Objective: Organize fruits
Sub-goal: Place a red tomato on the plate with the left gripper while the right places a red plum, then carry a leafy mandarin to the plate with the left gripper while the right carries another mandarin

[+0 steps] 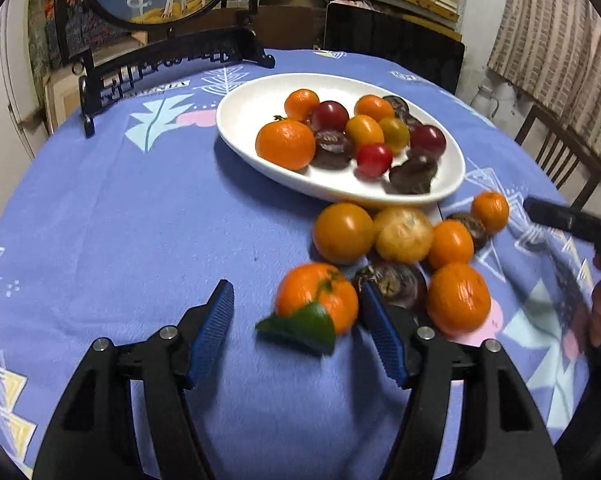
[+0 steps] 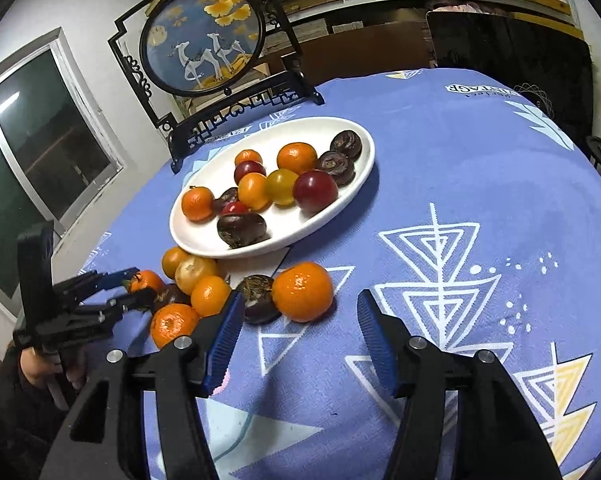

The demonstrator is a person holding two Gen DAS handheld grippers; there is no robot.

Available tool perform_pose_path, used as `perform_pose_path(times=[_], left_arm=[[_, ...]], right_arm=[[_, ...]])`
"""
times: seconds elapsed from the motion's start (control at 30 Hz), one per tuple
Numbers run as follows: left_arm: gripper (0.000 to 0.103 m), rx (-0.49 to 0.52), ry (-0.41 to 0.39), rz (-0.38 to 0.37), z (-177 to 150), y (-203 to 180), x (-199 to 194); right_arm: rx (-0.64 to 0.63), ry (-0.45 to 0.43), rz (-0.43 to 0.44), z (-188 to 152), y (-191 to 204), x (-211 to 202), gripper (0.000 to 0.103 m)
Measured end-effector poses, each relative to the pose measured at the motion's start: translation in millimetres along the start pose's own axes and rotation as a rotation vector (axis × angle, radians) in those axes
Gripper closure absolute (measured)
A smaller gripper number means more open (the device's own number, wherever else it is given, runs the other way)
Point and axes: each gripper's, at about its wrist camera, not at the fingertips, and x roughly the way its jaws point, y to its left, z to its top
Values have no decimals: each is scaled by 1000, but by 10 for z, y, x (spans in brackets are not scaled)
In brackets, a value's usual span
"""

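Fruits were what I was sorting, and my left gripper [image 1: 296, 328] stood wide open, holding nothing, its blue pads on either side of a leafy mandarin [image 1: 316, 300] on the blue tablecloth [image 1: 120, 220]. I judged the step in hand was picking this mandarin up; the next move called for closing gently on its round sides, clear of the dark fruit [image 1: 392, 284] just beside my right-hand pad, then carrying it to the white oval plate [image 1: 252, 100]. It looked bright orange, slightly blurred, with a green leaf [image 1: 300, 326] lying at its near side. My right gripper [image 2: 300, 328] was open and empty too, near another mandarin [image 2: 302, 291]. Beyond lay a loose cluster [image 1: 404, 236] of orange and dark fruit touching the plate's near rim, and the plate already held about a dozen pieces.
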Motion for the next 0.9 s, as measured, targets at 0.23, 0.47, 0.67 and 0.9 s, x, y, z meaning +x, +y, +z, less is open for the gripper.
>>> perform_pose_path(times=[0.23,0.47,0.67,0.9], left_arm=[[64,-23,-70,-73,6,35,-110],[64,-47,-118,-87,2,67,-203],[64,-32,-86,-80,-7,40,-157],[62,-2,4,-61,-4,-5,14]], right_arm=[[-23,41,-42,1,25,110,44],[-24,63,-36,128,85,269,44],[35,121,28,116,-10,458,62],[31,111,33,100,9,442,62]])
